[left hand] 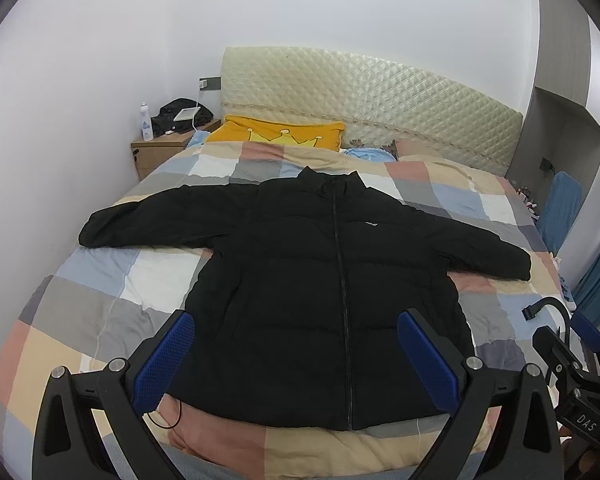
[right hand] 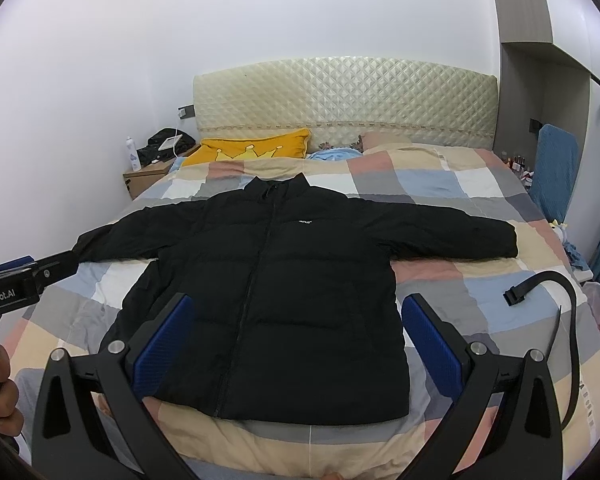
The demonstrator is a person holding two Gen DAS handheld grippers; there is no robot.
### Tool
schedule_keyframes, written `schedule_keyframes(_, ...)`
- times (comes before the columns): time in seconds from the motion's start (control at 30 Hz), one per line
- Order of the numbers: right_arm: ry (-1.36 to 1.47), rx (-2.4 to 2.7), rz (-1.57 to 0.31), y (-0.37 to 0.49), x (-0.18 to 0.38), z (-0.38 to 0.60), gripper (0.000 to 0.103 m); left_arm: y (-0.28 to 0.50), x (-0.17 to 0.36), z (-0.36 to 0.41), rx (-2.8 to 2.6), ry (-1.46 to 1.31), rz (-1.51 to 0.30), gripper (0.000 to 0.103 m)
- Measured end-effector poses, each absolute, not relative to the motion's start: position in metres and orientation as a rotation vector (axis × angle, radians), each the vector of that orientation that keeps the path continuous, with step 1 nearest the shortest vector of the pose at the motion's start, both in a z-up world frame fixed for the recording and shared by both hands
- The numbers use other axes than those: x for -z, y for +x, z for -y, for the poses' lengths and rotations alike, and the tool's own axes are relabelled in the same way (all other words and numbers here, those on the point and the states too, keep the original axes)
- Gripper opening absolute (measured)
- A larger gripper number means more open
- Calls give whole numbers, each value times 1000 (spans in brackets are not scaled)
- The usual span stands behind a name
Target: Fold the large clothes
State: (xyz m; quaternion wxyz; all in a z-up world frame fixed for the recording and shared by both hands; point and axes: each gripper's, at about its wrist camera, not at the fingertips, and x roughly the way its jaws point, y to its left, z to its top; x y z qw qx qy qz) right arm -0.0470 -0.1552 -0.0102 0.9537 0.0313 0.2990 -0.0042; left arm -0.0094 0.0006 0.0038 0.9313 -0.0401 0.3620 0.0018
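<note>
A black puffer jacket (left hand: 300, 280) lies flat and zipped on the checked quilt, front up, collar toward the headboard, both sleeves spread out sideways. It also shows in the right wrist view (right hand: 292, 280). My left gripper (left hand: 296, 360) is open and empty, held above the jacket's hem. My right gripper (right hand: 296, 352) is open and empty, also above the hem, a little to the right. The left gripper shows at the left edge of the right wrist view (right hand: 32, 272), and the right gripper at the right edge of the left wrist view (left hand: 572, 360).
The checked quilt (left hand: 112, 292) covers a bed with a cream quilted headboard (left hand: 372, 96) and a yellow pillow (left hand: 284, 136). A wooden nightstand (left hand: 160, 152) with a bottle stands at the far left. A black strap (right hand: 540, 292) lies on the quilt's right side. A blue chair (right hand: 556, 168) stands right.
</note>
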Motion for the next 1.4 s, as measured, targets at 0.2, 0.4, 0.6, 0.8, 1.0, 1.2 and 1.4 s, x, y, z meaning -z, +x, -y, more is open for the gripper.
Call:
schedule_keyframes(0.2, 61, 18, -609, -45, 9, 155, 103, -10, -4, -1, -4, -85, -743, 103)
schedule_keyframes(0.4, 57, 25, -609, -45, 10, 155, 103, -9, -4, -1, -2, -87, -744, 103)
schedule_keyframes(0.6, 54, 27, -608, -46, 11, 154, 103, -12, -4, 1, 3, -84, -747, 103)
schedule_keyframes(0.8, 57, 23, -609, -46, 10, 155, 103, -15, -5, 0, 6, -89, -746, 103)
schedule_keyframes(1.0, 55, 11, -614, -47, 9, 153, 103, -17, -10, -1, 14, -95, -739, 103)
schedule_keyframes(1.2, 52, 11, -605, -47, 3, 151, 103, -17, -15, 3, 20, -106, -729, 103)
schedule_keyframes(1.4, 53, 13, -602, -49, 2, 153, 103, -18, -15, 5, 38, -121, -724, 103)
